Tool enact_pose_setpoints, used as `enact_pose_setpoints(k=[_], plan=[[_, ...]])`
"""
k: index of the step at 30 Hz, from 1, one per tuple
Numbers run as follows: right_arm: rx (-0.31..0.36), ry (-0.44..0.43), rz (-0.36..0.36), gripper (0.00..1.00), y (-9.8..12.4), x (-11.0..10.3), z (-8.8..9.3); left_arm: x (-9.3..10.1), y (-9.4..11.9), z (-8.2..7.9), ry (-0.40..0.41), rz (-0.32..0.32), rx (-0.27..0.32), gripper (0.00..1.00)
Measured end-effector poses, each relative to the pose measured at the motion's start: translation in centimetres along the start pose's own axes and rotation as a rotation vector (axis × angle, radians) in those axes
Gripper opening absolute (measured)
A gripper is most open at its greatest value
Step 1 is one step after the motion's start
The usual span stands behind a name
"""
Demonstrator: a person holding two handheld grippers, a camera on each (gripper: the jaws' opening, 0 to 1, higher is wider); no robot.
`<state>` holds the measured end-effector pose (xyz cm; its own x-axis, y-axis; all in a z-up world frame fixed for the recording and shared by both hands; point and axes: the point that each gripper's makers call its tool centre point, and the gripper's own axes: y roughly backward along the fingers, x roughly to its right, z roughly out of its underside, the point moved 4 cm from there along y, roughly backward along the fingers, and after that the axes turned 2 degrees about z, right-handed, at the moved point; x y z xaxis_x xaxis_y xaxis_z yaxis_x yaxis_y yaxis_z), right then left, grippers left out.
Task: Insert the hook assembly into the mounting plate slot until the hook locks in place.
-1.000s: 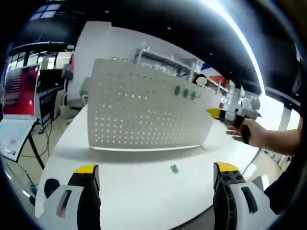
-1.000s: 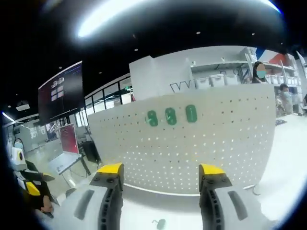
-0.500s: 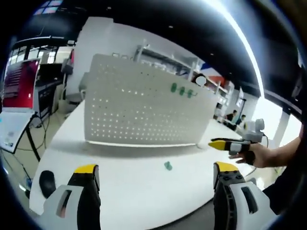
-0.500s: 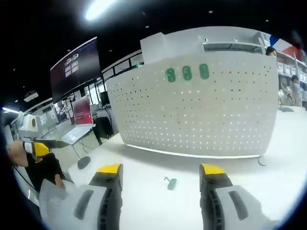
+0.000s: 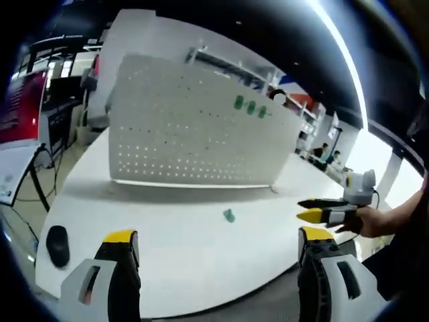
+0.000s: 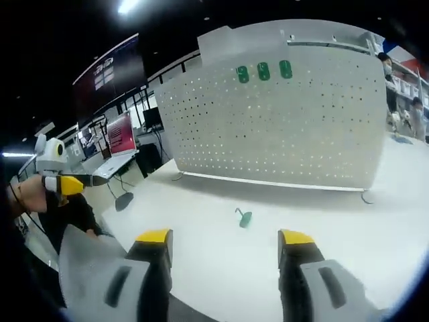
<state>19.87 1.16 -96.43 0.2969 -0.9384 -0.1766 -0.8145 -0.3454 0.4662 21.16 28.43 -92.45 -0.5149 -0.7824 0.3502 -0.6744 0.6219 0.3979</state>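
Note:
A white perforated mounting plate (image 5: 188, 134) (image 6: 281, 127) stands upright at the back of the white table (image 5: 174, 235), with three green hooks (image 5: 249, 107) (image 6: 264, 71) fixed near its top edge. A small green hook assembly (image 5: 229, 215) (image 6: 244, 218) lies loose on the table in front of the plate. My left gripper (image 5: 214, 251) is open above the table's near edge with nothing between its jaws. My right gripper (image 6: 221, 249) is open and holds nothing too. In the left gripper view the right gripper (image 5: 322, 211) comes in at the right, held by a hand. The left gripper (image 6: 64, 182) comes in at the left of the right gripper view.
A black mouse (image 5: 57, 245) (image 6: 124, 200) lies near the table's left edge. Left of the table stand a red screen (image 6: 120, 134) and a laptop (image 6: 107, 168). People stand by shelves at the far right (image 6: 414, 111).
Both grippers have dropped and pulled back from the plate, so the table and the loose hook show more. The right gripper, as the left gripper view shows it, has come lower.

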Motion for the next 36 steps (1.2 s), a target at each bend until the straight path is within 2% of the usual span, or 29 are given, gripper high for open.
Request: enact_pose_setpoints(k=[3, 6, 8, 14, 21, 24, 30, 36], plan=[[-0.046, -0.016, -0.037, 0.57, -0.2, -0.2, 0.8, 0.1, -0.4, 0.2, 0.004, 0.0, -0.009, 1.0], [-0.067, -0.008, -0.058, 0.49, -0.7, 0.0, 1.3, 0.1, -0.6, 0.4, 0.011, -0.001, -0.011, 1.0], [-0.075, -0.004, -0.072, 0.48, -1.3, 0.1, 1.5, 0.0, -0.8, 0.5, 0.012, -0.006, -0.015, 1.0], [-0.154, 0.07, -0.152, 0.47, -3.8, -0.1, 2.4, -0.3, -1.0, 1.2, 0.028, -0.017, -0.035, 1.0], [-0.212, 0.128, -0.213, 0.44, -8.0, 0.4, 2.6, -0.2, -1.4, 1.9, 0.042, -0.015, -0.062, 1.0], [-0.231, 0.194, -0.232, 0.39, -10.1, 1.2, 2.2, -0.2, -1.6, 2.1, 0.054, -0.014, -0.063, 1.0], [-0.258, 0.269, -0.239, 0.33, -14.0, 3.1, 1.3, -0.5, -1.9, 2.4, 0.07, -0.021, -0.075, 1.0], [-0.299, 0.332, -0.244, 0.29, -17.5, 4.4, 1.5, -1.1, -1.8, 2.5, 0.077, -0.038, -0.078, 1.0]])
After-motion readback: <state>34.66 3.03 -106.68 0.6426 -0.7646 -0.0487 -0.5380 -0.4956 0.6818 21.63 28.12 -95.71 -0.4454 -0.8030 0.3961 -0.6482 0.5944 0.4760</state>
